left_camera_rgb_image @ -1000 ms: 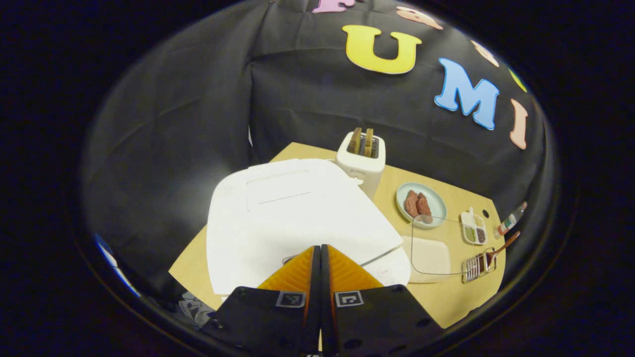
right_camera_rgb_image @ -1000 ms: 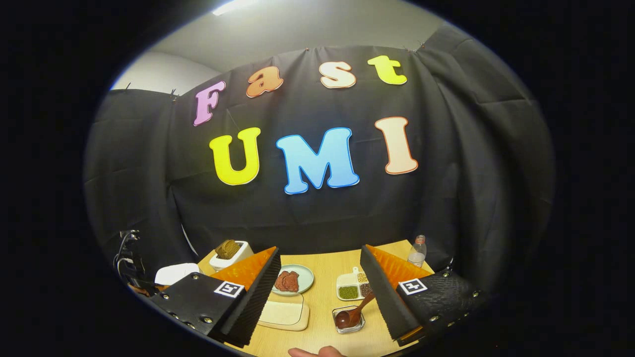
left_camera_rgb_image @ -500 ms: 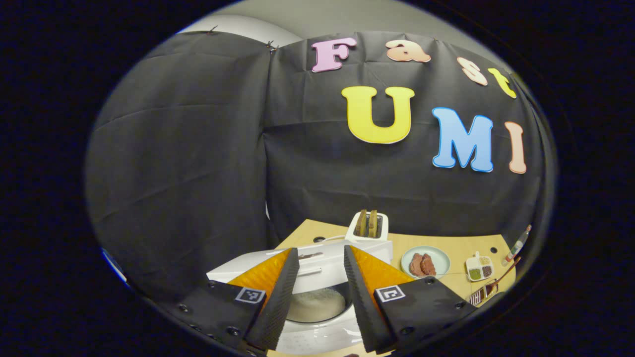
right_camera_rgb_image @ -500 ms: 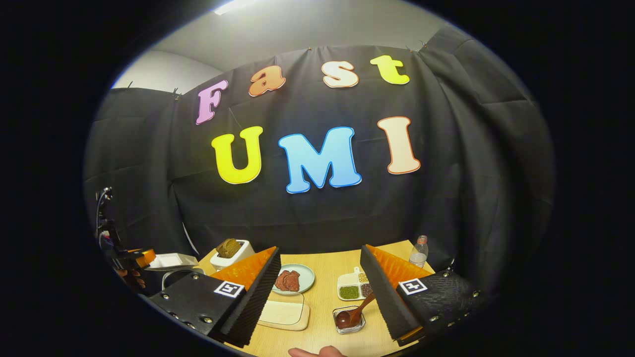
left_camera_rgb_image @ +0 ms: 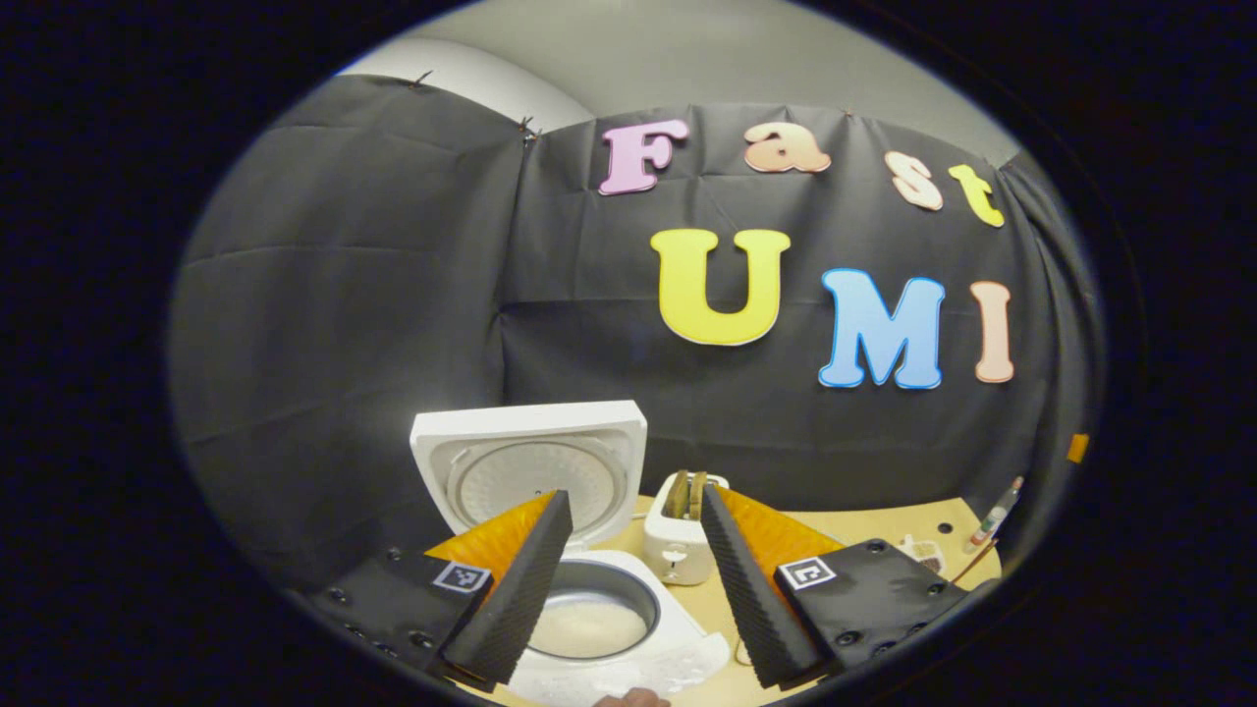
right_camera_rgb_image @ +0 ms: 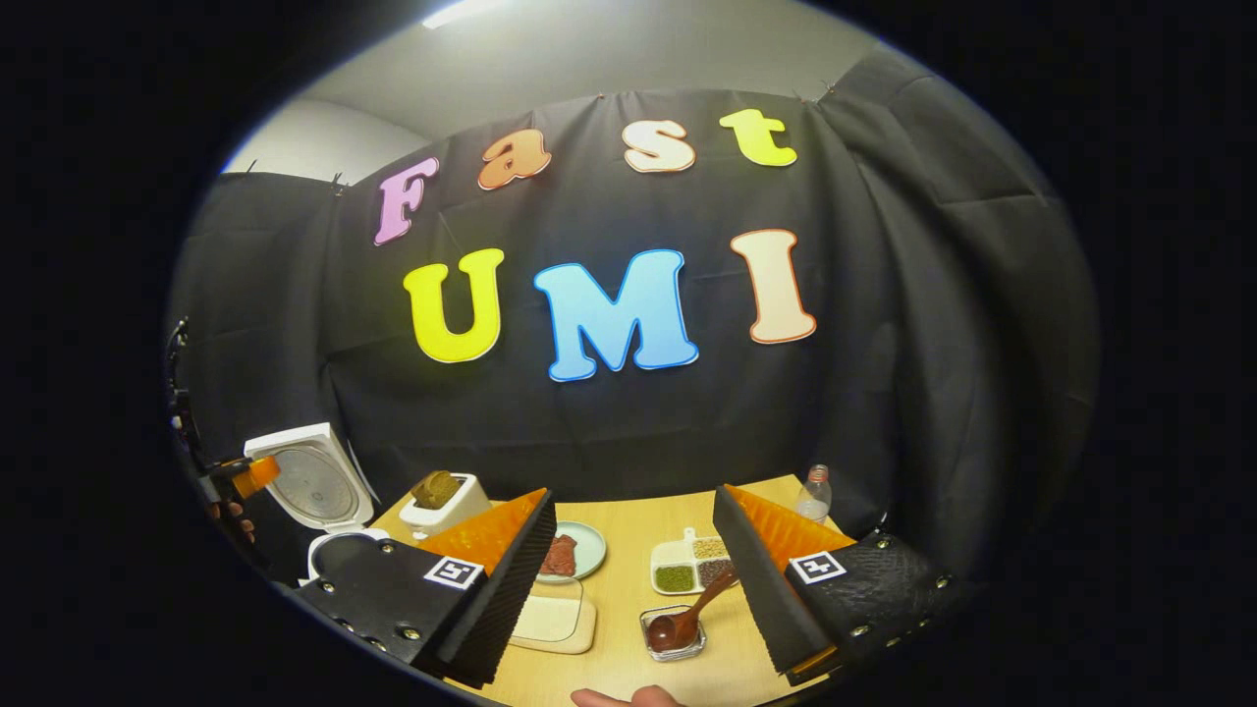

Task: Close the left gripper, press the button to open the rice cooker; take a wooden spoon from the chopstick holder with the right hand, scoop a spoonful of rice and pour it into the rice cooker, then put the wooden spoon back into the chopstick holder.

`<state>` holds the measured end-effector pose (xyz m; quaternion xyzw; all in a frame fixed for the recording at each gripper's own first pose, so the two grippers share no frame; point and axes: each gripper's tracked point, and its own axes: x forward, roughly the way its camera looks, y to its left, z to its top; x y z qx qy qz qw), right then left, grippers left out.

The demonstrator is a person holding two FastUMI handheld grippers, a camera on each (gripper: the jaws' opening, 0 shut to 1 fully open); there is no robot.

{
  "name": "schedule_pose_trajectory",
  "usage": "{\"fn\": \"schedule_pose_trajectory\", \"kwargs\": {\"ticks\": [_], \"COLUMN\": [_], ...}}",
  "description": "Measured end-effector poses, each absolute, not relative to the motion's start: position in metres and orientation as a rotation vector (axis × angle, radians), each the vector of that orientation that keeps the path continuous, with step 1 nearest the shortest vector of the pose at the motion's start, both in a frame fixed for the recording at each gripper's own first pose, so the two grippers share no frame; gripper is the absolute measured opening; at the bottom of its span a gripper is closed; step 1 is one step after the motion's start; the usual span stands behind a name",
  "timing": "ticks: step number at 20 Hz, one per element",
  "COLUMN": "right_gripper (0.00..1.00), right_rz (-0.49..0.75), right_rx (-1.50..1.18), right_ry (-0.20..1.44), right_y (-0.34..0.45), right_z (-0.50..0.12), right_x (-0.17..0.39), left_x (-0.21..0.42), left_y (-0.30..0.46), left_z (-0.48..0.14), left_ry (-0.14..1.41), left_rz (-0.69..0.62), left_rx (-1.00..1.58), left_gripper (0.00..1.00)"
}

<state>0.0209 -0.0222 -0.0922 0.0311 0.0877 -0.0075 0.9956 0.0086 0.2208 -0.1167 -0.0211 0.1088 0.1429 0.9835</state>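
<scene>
Both views face the wall; they share the rice cooker [left_camera_rgb_image: 579,589], perhaps its lid too.

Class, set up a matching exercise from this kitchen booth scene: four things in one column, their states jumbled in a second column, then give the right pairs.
Things
1. rice cooker lid
2. wooden spoon
3. toaster
4. right gripper

States
A. open, holding nothing
B. raised upright
C. holds bread slices
D. rests in the chopstick holder

Pairs: 1-B, 2-D, 3-C, 4-A

Black cloth [right_camera_rgb_image: 923,324] hangs in folds around the booth, pinned along its top edge. Above it runs a pale wall [right_camera_rgb_image: 609,49] under a bright ceiling light [right_camera_rgb_image: 462,12]. A light wooden desk [right_camera_rgb_image: 628,535] stands against the cloth.
</scene>
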Motion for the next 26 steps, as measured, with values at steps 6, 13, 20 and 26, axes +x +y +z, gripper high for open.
{"fn": "schedule_pose_trajectory", "kwargs": {"ticks": [6,13,20,26], "right_gripper": [0.98,0.98,0.98,0.98], "right_rz": [-0.098,-0.130,-0.125,-0.105], "right_rx": [0.044,0.061,0.061,0.092], "right_ry": [0.155,0.195,0.263,0.329], "right_y": [-0.066,-0.094,-0.107,-0.107], "right_z": [-0.102,-0.152,-0.215,-0.264], "right_x": [0.030,0.048,0.078,0.100], "left_x": [0.001,-0.002,-0.005,-0.006], "left_y": [0.167,0.128,0.114,0.114], "left_z": [-0.080,-0.075,-0.100,-0.107], "left_ry": [0.100,0.086,0.156,0.189], "left_rz": [0.183,0.127,0.117,0.148], "left_rx": [-0.040,0.005,0.069,0.095], "left_gripper": [0.87,0.95,0.87,0.92]}}
